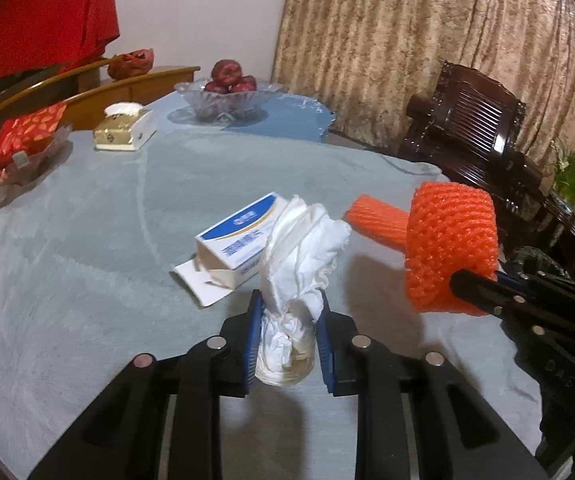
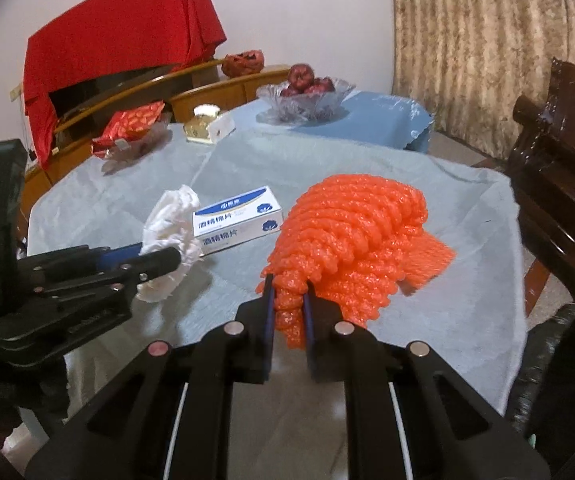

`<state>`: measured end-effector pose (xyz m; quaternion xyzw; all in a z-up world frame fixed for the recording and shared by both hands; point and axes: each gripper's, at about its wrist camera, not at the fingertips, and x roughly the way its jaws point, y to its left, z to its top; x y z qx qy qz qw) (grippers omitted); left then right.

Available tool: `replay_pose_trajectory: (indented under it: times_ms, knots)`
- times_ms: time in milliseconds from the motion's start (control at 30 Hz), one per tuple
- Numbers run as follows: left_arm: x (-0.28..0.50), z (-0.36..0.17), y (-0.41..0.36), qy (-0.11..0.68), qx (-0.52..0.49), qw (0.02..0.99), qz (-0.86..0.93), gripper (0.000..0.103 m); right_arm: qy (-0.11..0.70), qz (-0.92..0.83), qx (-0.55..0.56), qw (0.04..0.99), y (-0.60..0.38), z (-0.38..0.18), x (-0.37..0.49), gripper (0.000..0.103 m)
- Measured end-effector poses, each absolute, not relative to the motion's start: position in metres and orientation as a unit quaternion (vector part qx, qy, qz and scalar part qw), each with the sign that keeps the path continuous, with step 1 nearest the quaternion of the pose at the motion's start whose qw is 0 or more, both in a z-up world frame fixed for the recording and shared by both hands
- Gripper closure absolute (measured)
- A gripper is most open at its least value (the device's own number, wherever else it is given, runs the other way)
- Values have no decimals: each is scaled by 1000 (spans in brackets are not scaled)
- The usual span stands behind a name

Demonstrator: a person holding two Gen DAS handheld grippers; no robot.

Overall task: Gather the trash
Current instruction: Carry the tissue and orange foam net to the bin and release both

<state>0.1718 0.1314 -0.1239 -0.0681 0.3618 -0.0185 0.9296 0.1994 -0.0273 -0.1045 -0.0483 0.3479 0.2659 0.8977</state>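
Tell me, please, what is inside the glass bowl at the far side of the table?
The glass bowl holds dark red fruits, one piled on top of the others. What lies under them at the bottom cannot be seen.

A home dining room: a cloth-covered tabletop carries a glass fruit bowl of apples and a tissue box. A patterned curtain fills the upper right, beside a carved dark wooden chair.
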Motion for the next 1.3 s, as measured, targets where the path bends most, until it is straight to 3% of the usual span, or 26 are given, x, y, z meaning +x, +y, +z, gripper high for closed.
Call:
replay_pose_trajectory:
  times_ms: [700, 1300]
  knots:
    - [161, -78, 21, 333, -44, 936, -108, 78, 297, 190, -32, 935, -134, -52, 147, 91]
    - [167, -76, -120, 336, -14, 911, -238, 78, 307, 64, -3, 950, -274, -63, 107, 91]
